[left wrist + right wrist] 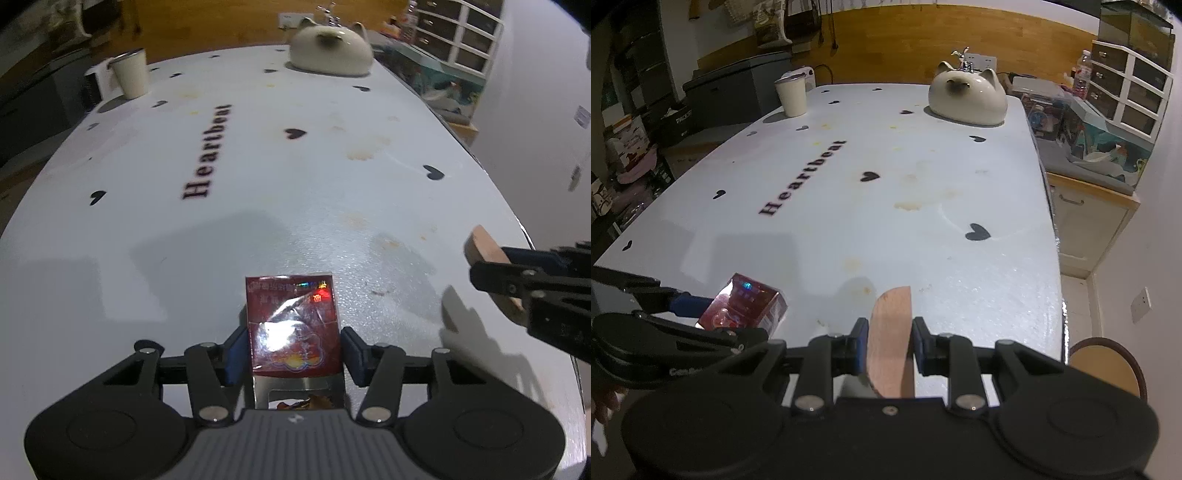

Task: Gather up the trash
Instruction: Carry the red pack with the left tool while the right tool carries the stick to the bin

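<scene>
Tabletop [332,192] fills the left wrist view, white with black hearts and the word "Heartbeat". At 6 o'clock the left gripper [293,349] is clamped on a red cigarette pack [293,325] wrapped in shiny film, one blue pad on each side; the pack's long axis runs straight ahead along the fingers, toward 12 o'clock. A cream cup [131,75] stands at 11 o'clock, a white cat-shaped ornament [330,50] at 12 o'clock. At 3 o'clock the right gripper [491,266] enters, holding a flat brown wooden piece [484,245] that points toward 10 o'clock.

In the right wrist view, the right gripper [889,349] at 6 o'clock is closed on the wooden piece [892,332], set on edge with its long axis pointing to 12 o'clock. At 8 o'clock the left gripper [713,314] holds the cigarette pack [746,306], which points toward 2 o'clock, above the tabletop [886,206]. The cup [792,96] sits at 11 o'clock, the ornament [967,98] at 1 o'clock. A round stool [1108,363] shows at 4 o'clock, beside the tabletop's edge.
</scene>
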